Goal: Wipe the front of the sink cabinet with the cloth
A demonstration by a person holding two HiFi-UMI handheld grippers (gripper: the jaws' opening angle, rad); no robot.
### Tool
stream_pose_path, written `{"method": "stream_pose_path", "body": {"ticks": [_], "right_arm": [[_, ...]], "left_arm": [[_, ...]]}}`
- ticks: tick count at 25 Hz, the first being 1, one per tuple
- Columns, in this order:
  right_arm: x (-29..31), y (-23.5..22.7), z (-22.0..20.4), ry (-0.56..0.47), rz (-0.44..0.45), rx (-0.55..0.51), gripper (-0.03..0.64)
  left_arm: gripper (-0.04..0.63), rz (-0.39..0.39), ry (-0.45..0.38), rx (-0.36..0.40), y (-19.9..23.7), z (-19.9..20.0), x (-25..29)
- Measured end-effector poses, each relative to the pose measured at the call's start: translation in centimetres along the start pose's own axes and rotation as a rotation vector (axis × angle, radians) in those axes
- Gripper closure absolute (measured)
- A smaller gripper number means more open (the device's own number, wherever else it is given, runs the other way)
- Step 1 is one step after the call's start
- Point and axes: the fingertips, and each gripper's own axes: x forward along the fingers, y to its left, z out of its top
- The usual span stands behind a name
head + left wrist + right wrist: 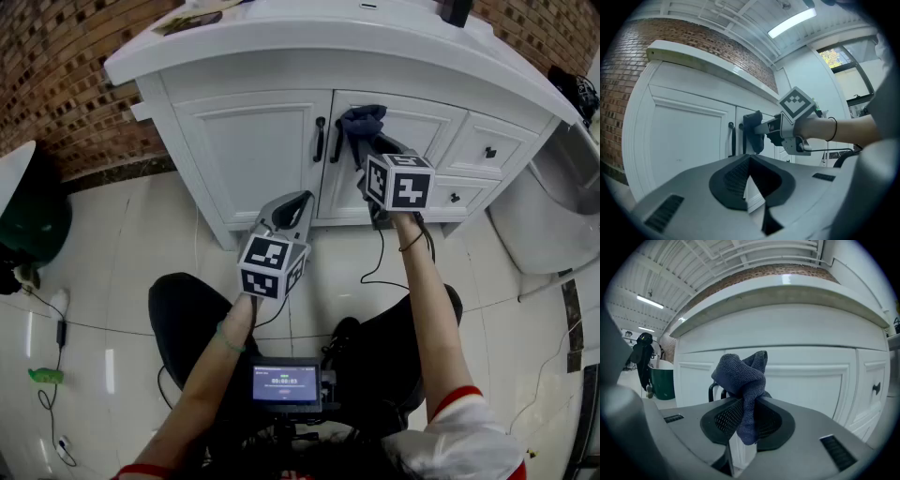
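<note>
The white sink cabinet (pixel 248 155) fills the upper half of the head view, with two black door handles (pixel 320 139) at its middle. My right gripper (pixel 362 150) is shut on a bunched dark blue cloth (pixel 362 124), held at the top left of the right door, just beside the handles. In the right gripper view the cloth (pixel 743 380) sticks up from between the jaws (pixel 746 401), close to the cabinet front (pixel 820 385). My left gripper (pixel 300 202) is lower, short of the cabinet's base, shut with nothing in it (pixel 749 159). It sees the cloth (pixel 753 131) from the side.
Small drawers with black knobs (pixel 489 152) are on the cabinet's right. A white fixture (pixel 544 216) stands right of it and a dark green bin (pixel 33 220) at far left by the brick wall. Cables lie on the tiled floor (pixel 122 309). A small screen (pixel 286 382) sits below.
</note>
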Motion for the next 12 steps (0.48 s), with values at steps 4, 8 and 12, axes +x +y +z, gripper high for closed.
{"method": "stream_pose_path", "body": {"ticks": [4,8,12], "right_arm": [[1.4,-0.5,-4.7,0.067,-0.021,0.030,0.545],[3.0,-1.3,-10.3,0.150,-0.050,0.069,0.545],[4.4,-1.3,-16.1,0.248,-0.057,0.091,0.545]], "left_arm": [[0.575,0.000,0.019,-0.019,0.1,-1.7,0.6],[0.575,0.006,0.039,-0.047,0.3,-3.4,0.8],[0.575,0.013,0.061,-0.060,0.6,-4.8,0.6]]}}
